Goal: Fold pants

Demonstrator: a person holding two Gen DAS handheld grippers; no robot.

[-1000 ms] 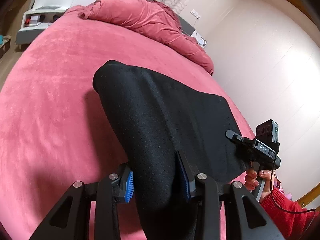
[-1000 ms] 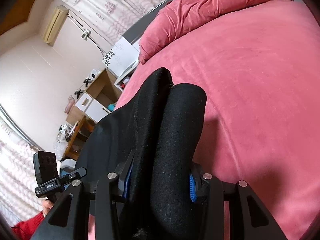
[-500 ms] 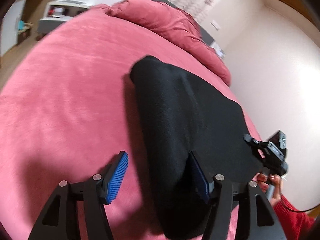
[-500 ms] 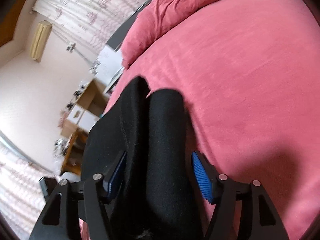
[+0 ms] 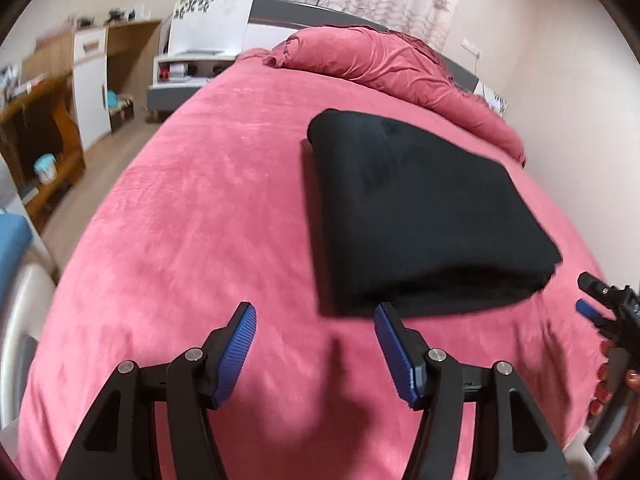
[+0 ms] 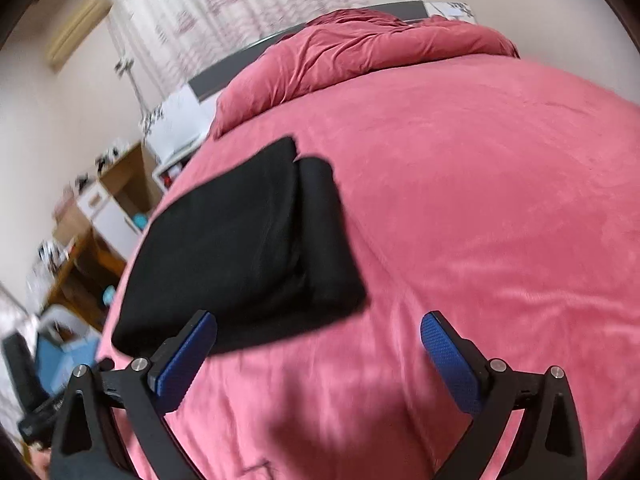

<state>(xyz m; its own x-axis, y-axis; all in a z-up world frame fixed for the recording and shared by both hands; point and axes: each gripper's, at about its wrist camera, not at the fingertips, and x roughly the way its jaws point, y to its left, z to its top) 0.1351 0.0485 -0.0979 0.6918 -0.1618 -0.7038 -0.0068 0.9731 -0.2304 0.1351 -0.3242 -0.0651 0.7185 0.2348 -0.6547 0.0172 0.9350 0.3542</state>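
— Pants (image 5: 420,216) first, please: where do they lie?

— Black pants, folded into a thick packet, lie flat on the pink bed cover (image 5: 208,216). In the right wrist view (image 6: 240,248) two layers show, one edge beside the other.

— And the left gripper (image 5: 316,334)?

— Its blue pads stand apart and nothing is between them. The jaws are closing a little. The near edge of the pants is just beyond the right finger; whether it touches there I cannot tell.

— The right gripper (image 6: 320,344)?

— Its jaws are opening and stand wide, with only bed cover between them. The pants are just ahead of its left finger.

— What else shows?

— A crumpled pink blanket (image 5: 384,64) lies at the head of the bed, well apart from the pants.
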